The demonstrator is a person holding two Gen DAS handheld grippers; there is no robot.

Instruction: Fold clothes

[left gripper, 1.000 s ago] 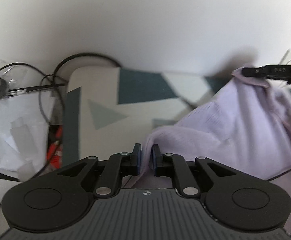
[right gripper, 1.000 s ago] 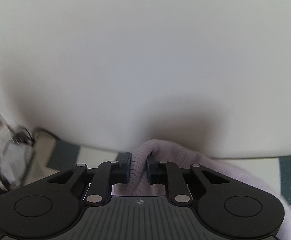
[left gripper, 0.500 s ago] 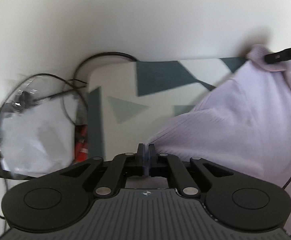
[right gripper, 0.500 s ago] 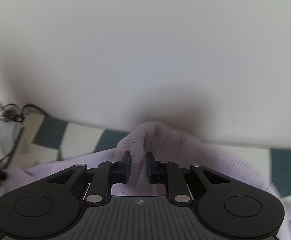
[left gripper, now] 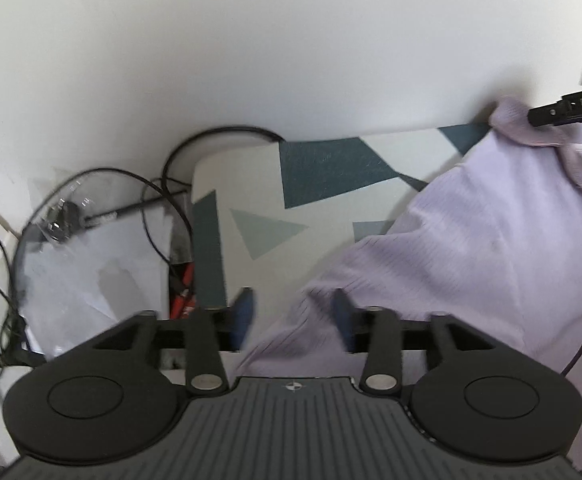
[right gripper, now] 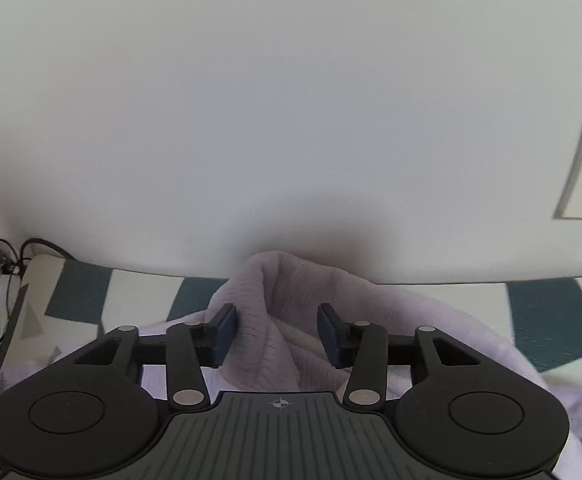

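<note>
Sweater (left gripper: 491,248) is spread over the patterned table (left gripper: 331,168), bunched at the far right edge. Both jaws are opening, cloth lying loose between them on the left gripper (left gripper: 291,312) and right gripper (right gripper: 277,334). Released unevenly, the fold could slump or skew.

Lilac garment (left gripper: 491,240) runs off the right edge.
</note>
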